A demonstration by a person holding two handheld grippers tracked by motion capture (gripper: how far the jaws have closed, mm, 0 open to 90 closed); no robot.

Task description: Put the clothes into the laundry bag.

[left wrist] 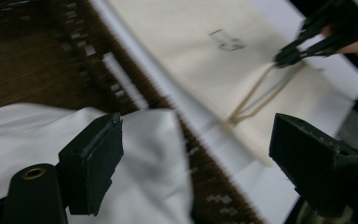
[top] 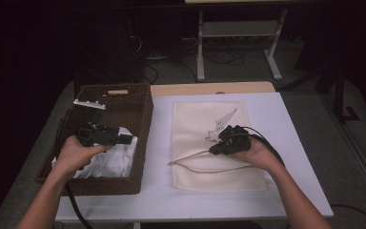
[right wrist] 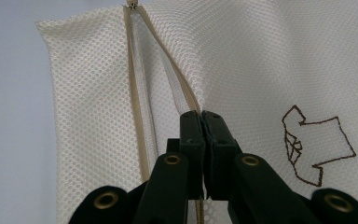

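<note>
A: Where was the cream mesh laundry bag lying?

B: Flat on the white worktop, right of centre, with its beige zipper parted into a long slit along the edge nearest the person. A small brown outline of a shirt was stitched on the mesh, at about 3 o'clock from the jaws in the right gripper view.

A: And the right hand-held gripper?

B: It sat at the bag's middle, pointing toward 9 o'clock in the high view. Its two black jaws were pressed together, pinching one edge of the zipper opening, the beige tape running up to the slider at 12 o'clock in its own view.

A: What about the left hand-held gripper?

B: It hung over the dark brown woven basket, which stood at 9 o'clock from the bag on the worktop's left part. Its jaws stood wide apart with nothing between them. Below them lay a white folded cloth inside the basket, toward the near end.

A: Could you tell whether the jaws touched that cloth?

B: No, the left gripper view was blurred there. A white strip rested on the basket's far left rim, at about 11 o'clock from the gripper.
</note>
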